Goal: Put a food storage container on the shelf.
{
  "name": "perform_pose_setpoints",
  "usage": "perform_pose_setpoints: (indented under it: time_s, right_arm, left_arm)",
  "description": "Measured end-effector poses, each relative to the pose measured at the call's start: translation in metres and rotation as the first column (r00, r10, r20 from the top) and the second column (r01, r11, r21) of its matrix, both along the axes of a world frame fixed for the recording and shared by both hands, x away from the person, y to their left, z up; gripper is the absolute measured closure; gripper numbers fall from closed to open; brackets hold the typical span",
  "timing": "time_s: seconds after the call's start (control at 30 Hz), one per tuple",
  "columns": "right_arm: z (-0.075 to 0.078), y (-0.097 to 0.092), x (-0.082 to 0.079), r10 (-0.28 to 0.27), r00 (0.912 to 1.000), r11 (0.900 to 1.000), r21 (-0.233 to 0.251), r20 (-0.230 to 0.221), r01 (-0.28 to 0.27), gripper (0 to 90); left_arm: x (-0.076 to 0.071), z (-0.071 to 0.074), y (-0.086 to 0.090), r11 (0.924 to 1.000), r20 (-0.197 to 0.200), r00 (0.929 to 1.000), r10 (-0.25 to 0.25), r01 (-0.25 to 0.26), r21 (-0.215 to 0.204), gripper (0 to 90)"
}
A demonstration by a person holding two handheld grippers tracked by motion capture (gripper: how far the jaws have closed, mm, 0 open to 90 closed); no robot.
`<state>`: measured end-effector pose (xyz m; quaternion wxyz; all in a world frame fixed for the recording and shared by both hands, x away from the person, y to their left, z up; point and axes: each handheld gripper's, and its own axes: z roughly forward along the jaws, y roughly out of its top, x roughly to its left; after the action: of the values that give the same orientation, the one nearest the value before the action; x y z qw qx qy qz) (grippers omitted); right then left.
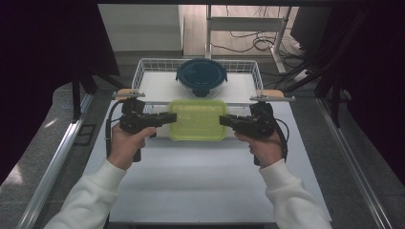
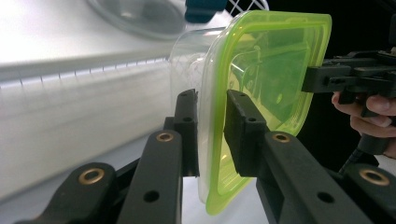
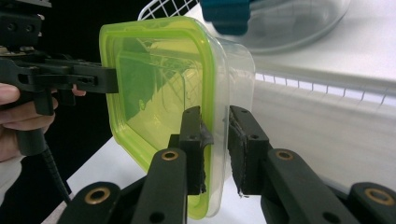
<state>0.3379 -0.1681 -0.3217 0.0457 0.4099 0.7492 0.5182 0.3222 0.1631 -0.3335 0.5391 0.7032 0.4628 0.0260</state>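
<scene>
While both hands carry one box between them, the scene reads as follows, every place given relative to the white wire basket.

Table: a white tabletop point(image 1: 200, 176) stretches from under the basket toward the person.

White wire basket: a rectangular mesh tray point(image 1: 143, 67) at the far end of the table, the landmark here.

Round container: a clear round tub with a dark blue clip lid point(image 1: 201, 76) sits inside the basket, toward its far wall.

Green-lidded box: a clear rectangular plastic box with a translucent lime-green lid point(image 1: 198, 119) hangs at the basket's near rim, lid up, seemingly lifted off the table, just in front of the round tub.

Left gripper: the left gripper point(image 1: 165, 118) is clamped narrow on the box's left edge, one pad on the lid, the other on the clear wall below the rim point(image 2: 212, 135).

Right gripper: the right gripper point(image 1: 228, 121) pinches the opposite edge the same way point(image 3: 217, 140).

Handling, as a judgement: the box looks empty, so light; its thin walls would flex, and the smooth plastic could slip from the pads. The stiff lid rim is the sound place to hold, at the middle of each short side, kept level so neither pinch twists loose.

Contents: nothing visible through the lid.
</scene>
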Motion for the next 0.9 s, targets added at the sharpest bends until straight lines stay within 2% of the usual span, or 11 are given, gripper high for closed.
perform_pose_setpoints:
  time_s: [0.03,0.07,0.23,0.27,0.4,0.6,0.67,0.77,0.8,0.87,0.9]
  right_arm:
    - [0.0,0.0,0.0,0.0,1.0,1.0,0.0,0.0,0.0,75.3]
    - [0.006,0.0,0.002,0.002,1.0,1.0,-0.001,0.008,-0.002,75.3]
    - [0.02,0.001,0.007,0.005,0.9997,1.0,-0.005,0.025,-0.005,75.3]
    - [0.027,0.002,0.011,0.005,0.9996,1.0,0.0,0.029,-0.005,75.3]
    - [0.036,0.002,0.017,0.006,0.9995,0.9998,0.016,0.031,-0.007,75.3]
    - [0.052,0.002,0.032,0.001,0.9993,0.9997,0.023,0.036,-0.002,75.3]
    - [0.059,-0.001,0.041,0.001,0.9995,0.9987,0.05,0.031,-0.002,75.4]
    - [0.066,-0.001,0.047,-0.001,0.9997,0.9985,0.055,0.026,-0.001,75.5]
    - [0.075,-0.001,0.051,-0.007,0.9994,0.9985,0.054,0.033,0.005,75.6]
    - [0.083,0.0,0.056,-0.011,0.999,0.9986,0.052,0.043,0.009,75.6]
    - [0.083,0.0,0.056,-0.011,0.999,0.9986,0.052,0.043,0.009,75.6]
  left_arm:
    - [0.0,0.0,0.0,1.0,0.0,1.0,0.0,0.0,0.0,75.8]
    - [0.002,0.007,0.0,1.0,0.009,1.0,-0.001,0.001,-0.001,75.8]
    - [0.007,0.021,0.001,1.0,0.026,0.9997,0.003,-0.003,0.003,75.9]
    - [0.009,0.025,0.002,1.0,0.03,0.9995,0.004,-0.004,0.006,75.9]
    - [0.017,0.041,0.003,0.9998,0.051,0.9986,0.009,-0.01,0.019,76.0]
    - [0.034,0.062,0.0,0.999,0.064,0.9979,0.011,-0.014,0.043,76.1]
    - [0.041,0.073,-0.001,0.9986,0.077,0.997,0.007,-0.011,0.052,76.5]
    - [0.046,0.081,-0.001,0.9985,0.084,0.9965,0.004,-0.009,0.054,76.7]
    - [0.049,0.084,-0.001,0.9987,0.087,0.9962,0.002,-0.007,0.051,76.6]
    - [0.059,0.094,0.001,0.999,0.089,0.9961,0.0,-0.004,0.045,76.5]
    - [0.059,0.094,0.001,0.999,0.089,0.9961,0.0,-0.004,0.045,76.5]
